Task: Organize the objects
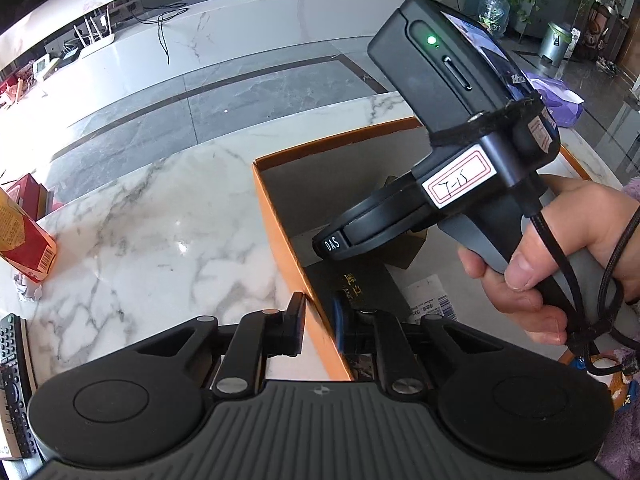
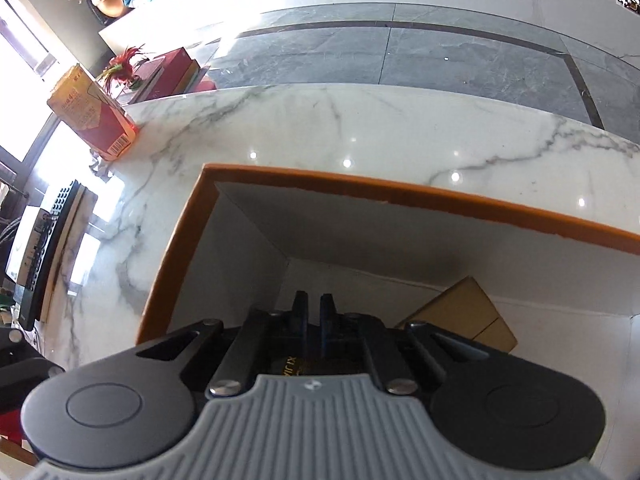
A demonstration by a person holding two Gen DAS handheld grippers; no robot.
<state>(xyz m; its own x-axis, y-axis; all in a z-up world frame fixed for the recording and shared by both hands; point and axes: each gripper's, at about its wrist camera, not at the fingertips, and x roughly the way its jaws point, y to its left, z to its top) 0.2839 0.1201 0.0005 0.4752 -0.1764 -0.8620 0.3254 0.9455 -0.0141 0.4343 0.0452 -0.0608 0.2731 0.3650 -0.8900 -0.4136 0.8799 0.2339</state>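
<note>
Both tongs at the orange box (image 1: 280,216)

The left gripper (image 1: 320,326) pinched the box's wall between its 2 pads; the right gripper (image 2: 314,312) hung pressed together, empty, inside over a dark packet (image 1: 360,280) (partly hidden). Lifting 1-sided might tear the cardboard.

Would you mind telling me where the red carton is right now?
The red carton stands on the marble table's far-left corner in both wrist views, left of the orange box, which it does not touch.
</note>
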